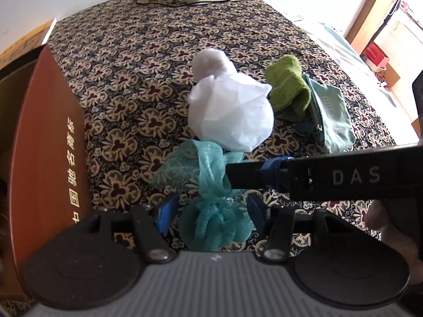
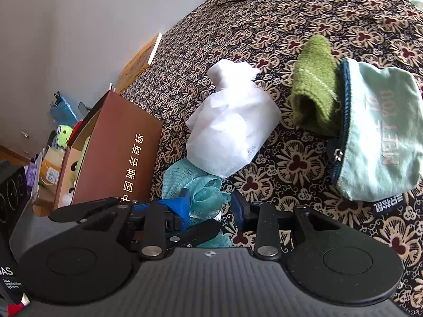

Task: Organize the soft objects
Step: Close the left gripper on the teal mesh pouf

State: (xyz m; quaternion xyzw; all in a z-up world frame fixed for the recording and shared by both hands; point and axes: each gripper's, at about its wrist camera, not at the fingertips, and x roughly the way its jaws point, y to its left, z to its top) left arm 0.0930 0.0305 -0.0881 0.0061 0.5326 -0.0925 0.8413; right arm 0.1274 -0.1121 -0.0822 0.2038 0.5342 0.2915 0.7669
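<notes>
Where the two views overlap, we read one relation as decisive: the teal mesh pouf [image 1: 211, 206] lies directly ahead of the left tool [image 1: 210, 212], between its blue pads [image 1: 165, 215], while the right tool [image 2: 211, 206] reaches it only from the side. In the left wrist view the pouf's gathered knot sits midway between the pads, with patterned cloth showing on either side of it, so we judge the left tool to stand moderately wide and not pressing on the mesh. The pouf's long axis runs away from that tool, from the bunched ball nearest the camera up through a stretched neck towards the white fabric bundle [image 1: 230, 111], which rests on its far end.

The right tool's finger crosses the left view as a dark bar whose tip lies at the mesh neck; in the right wrist view its pads stand apart, with a fold of mesh in the gap. We cannot tell whether either pad touches it. All of this lies on the floral bedspread [image 1: 127, 60], just beside the brown cardboard box [image 1: 47, 142]. The green towel [image 1: 288, 84] and mint zip pouch [image 1: 330, 116] lie further off to the right. We judge the left tool the nearer and better aligned for a grasp.
</notes>
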